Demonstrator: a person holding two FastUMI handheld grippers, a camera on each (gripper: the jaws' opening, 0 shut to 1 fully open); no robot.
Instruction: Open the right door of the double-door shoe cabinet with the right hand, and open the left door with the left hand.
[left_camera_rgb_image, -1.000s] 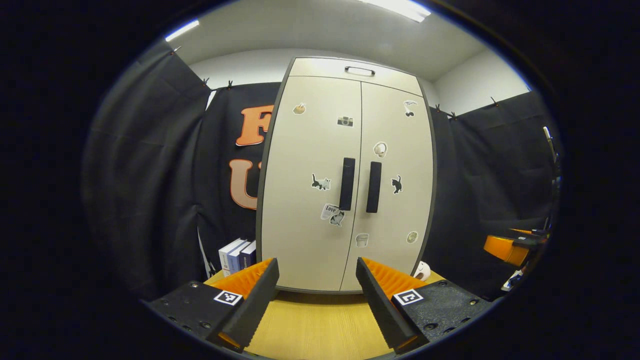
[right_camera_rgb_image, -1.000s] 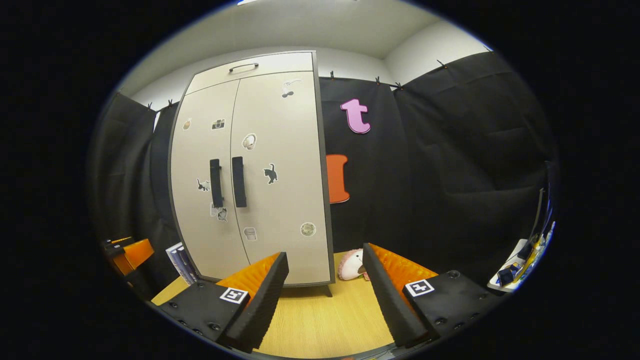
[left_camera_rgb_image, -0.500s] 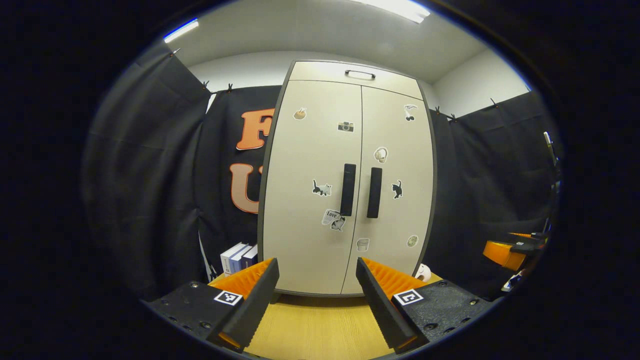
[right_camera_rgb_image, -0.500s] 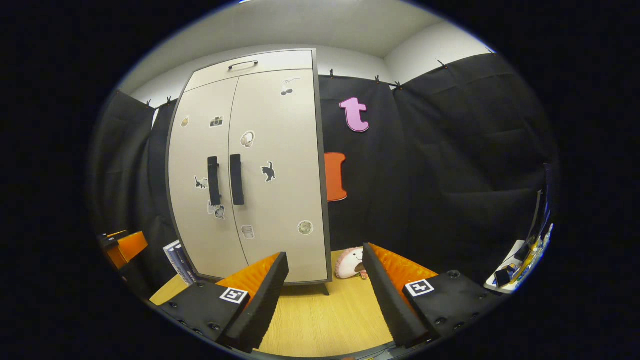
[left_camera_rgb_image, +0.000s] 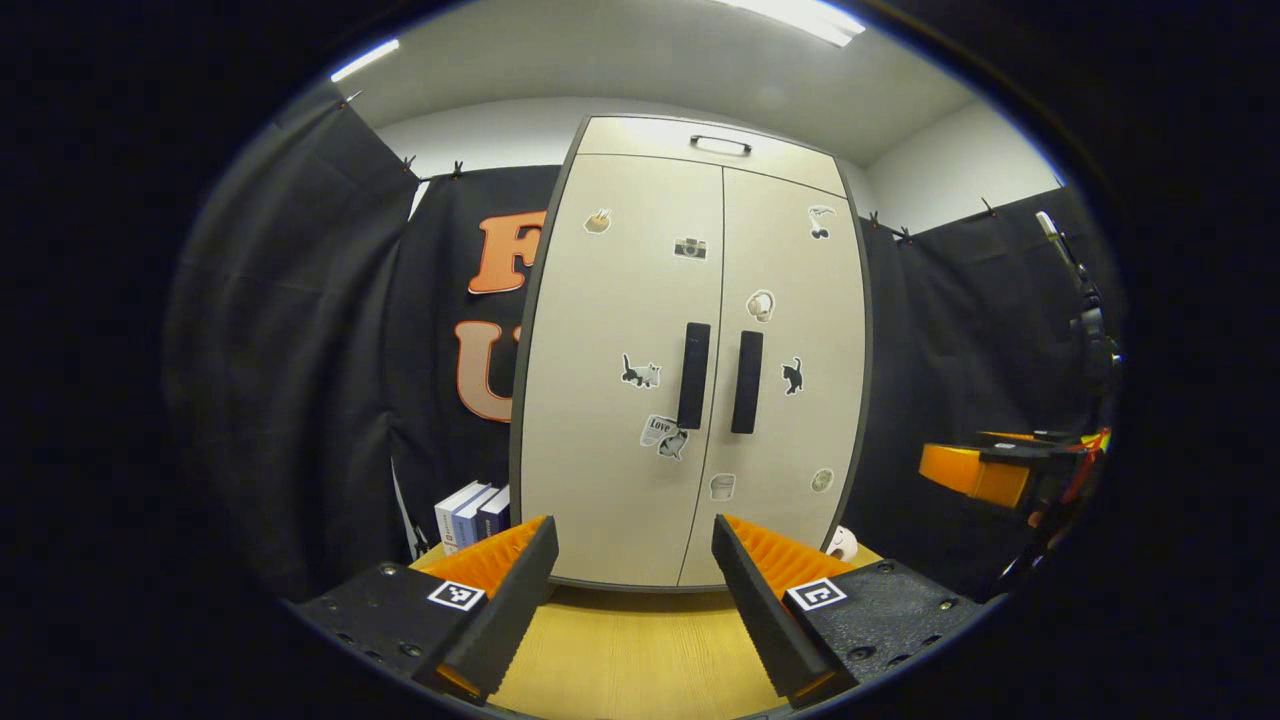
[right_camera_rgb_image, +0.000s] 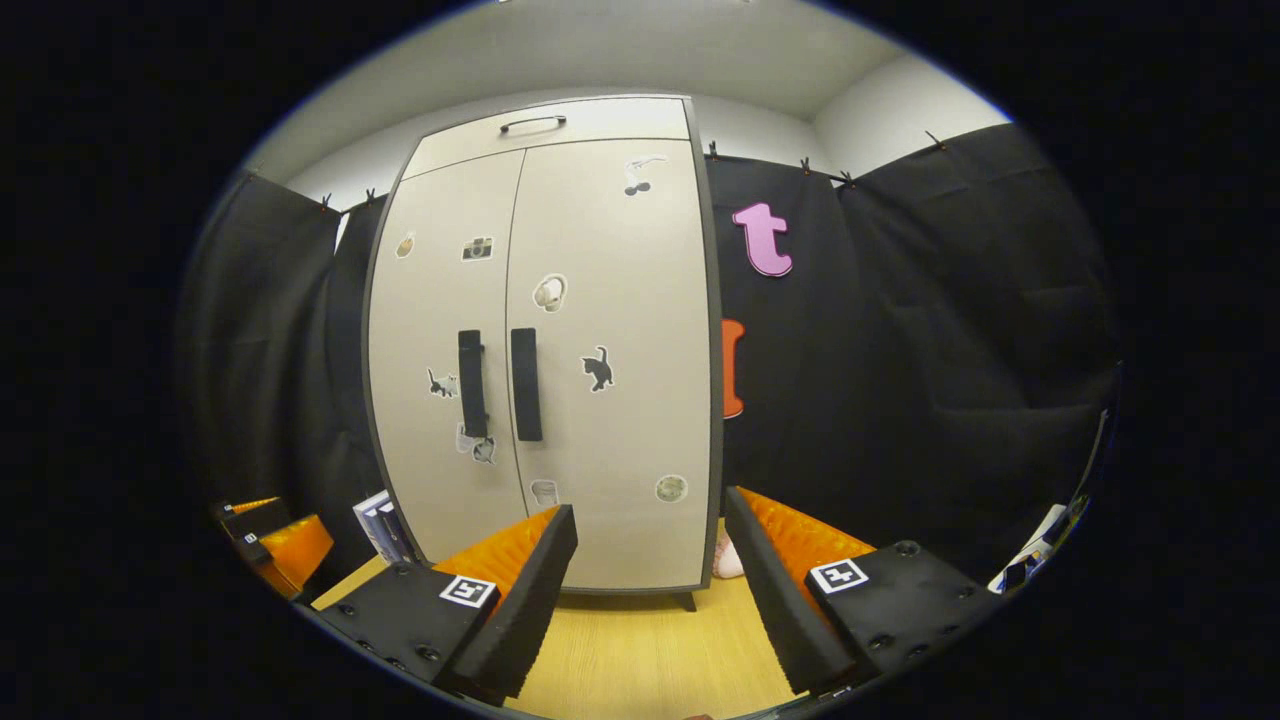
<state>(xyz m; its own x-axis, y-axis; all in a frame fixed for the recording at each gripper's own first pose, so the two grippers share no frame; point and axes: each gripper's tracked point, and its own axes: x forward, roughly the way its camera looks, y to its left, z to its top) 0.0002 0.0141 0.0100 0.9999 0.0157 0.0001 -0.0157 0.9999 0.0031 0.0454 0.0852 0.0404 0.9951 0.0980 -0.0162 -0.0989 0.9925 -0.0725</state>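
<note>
A tall beige double-door shoe cabinet (left_camera_rgb_image: 620, 300) (right_camera_rgb_image: 610, 250) stands on the wooden table, both doors closed and dotted with stickers. Two black vertical handles sit side by side at the centre seam: the left door handle (left_camera_rgb_image: 693, 375) (right_camera_rgb_image: 471, 383) and the right door handle (left_camera_rgb_image: 746, 381) (right_camera_rgb_image: 526, 384). My left gripper (left_camera_rgb_image: 634, 560) is open, well short of the cabinet and facing its seam. My right gripper (right_camera_rgb_image: 648, 545) is open too, short of the cabinet's lower right corner. In the left gripper view the right gripper (left_camera_rgb_image: 975, 472) shows far right.
Several books (left_camera_rgb_image: 470, 513) (right_camera_rgb_image: 380, 522) lean at the cabinet's left foot. A small pale plush (left_camera_rgb_image: 843, 543) (right_camera_rgb_image: 726, 560) lies at its right foot. The wooden table (left_camera_rgb_image: 620, 650) runs between me and the cabinet. The left gripper (right_camera_rgb_image: 280, 535) shows low left in the right gripper view.
The right gripper has swung left and closer, so the cabinet now sits nearer the middle of its view. In the left gripper view it appears higher and further in. The left gripper barely moved.
</note>
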